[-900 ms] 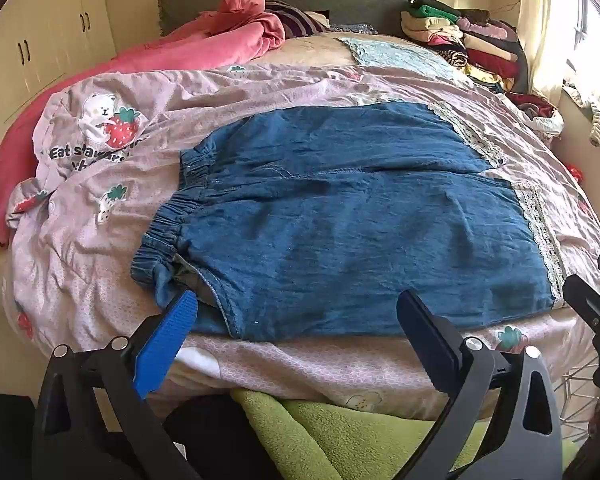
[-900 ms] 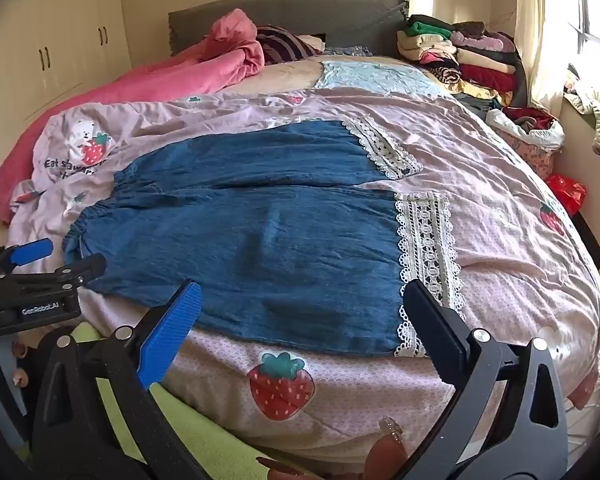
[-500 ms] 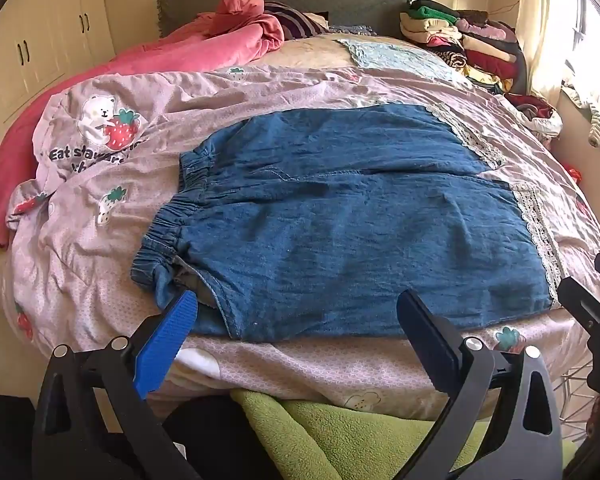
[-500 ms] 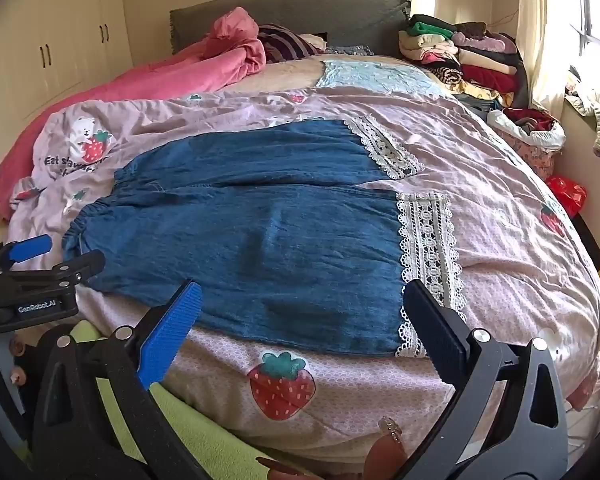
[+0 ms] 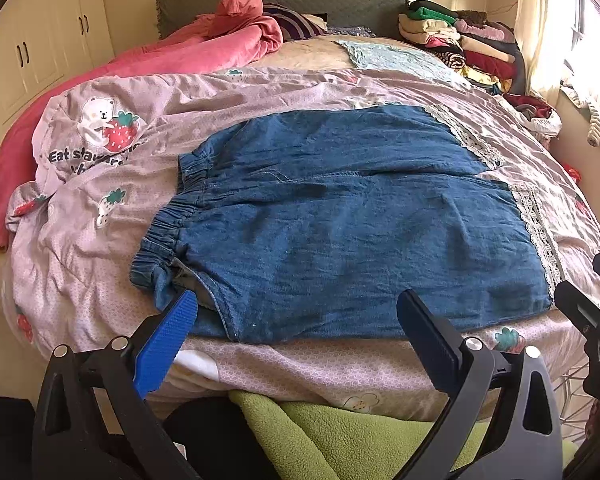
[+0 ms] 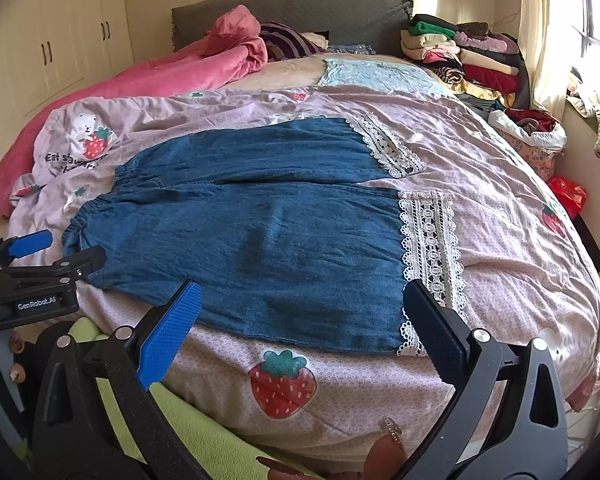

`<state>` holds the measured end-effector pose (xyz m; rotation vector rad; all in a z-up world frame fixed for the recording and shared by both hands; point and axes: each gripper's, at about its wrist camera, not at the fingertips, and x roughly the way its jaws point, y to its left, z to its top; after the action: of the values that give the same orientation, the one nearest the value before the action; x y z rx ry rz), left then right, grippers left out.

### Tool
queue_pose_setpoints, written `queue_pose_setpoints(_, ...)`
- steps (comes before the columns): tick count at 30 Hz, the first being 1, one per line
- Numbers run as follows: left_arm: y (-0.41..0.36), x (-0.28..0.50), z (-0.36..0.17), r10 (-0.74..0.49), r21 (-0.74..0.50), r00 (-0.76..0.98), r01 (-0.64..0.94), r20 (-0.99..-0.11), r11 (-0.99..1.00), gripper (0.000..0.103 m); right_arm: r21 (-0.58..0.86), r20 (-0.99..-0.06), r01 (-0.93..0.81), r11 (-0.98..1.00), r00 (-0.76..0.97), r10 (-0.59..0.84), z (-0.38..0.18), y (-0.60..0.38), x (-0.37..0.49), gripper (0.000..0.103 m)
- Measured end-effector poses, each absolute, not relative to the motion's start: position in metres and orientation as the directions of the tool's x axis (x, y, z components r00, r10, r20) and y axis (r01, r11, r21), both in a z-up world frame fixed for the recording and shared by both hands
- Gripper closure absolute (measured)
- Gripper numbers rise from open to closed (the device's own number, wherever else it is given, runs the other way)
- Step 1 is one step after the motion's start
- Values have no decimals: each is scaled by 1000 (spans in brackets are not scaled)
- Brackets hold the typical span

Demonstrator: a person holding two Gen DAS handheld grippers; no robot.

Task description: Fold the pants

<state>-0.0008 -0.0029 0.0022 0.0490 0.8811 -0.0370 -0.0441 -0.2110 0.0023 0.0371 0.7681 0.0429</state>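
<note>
We see 1 pair of blue denim pants [image 5: 340,232] spread flat across the middle of both frames, lying on a pink strawberry-print duvet [image 5: 260,88]. The elastic waistband [image 5: 168,220] sits at centre left of the left wrist view, and the 2 legs run toward the right, each ending in 1 white lace cuff [image 6: 430,248], so 2 cuffs in all, the second one higher in the frame [image 6: 384,144].

Our left gripper [image 5: 296,332] hovers at the bottom of its own frame, its 2 fingers spread wide and gripping nothing; the blue fingertip [image 5: 168,340] overlaps the pants' near waist corner in the picture, though we cannot tell whether it touches the cloth. Our right gripper [image 6: 300,320] sits at the bottom of the right wrist view, 2 fingers likewise spread wide and empty, framing the near leg's hem just left of the lace.

In the upper left of the frame lies 1 pink blanket [image 6: 172,68] in a heap. In the upper right, against the grey headboard [image 6: 300,8], stands 1 stack of folded clothes [image 6: 460,52]. Along the bottom edge we see 1 green fleece [image 5: 340,432] below the duvet. A white wardrobe [image 6: 60,40] fills the far left.
</note>
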Motion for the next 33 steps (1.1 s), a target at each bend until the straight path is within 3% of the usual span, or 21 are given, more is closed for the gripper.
queue_pose_setpoints(33,-2,5,-1,-5,33,628,49,-778,998,4,47,-705,-39,998,707,61,-3,-210,-39,8)
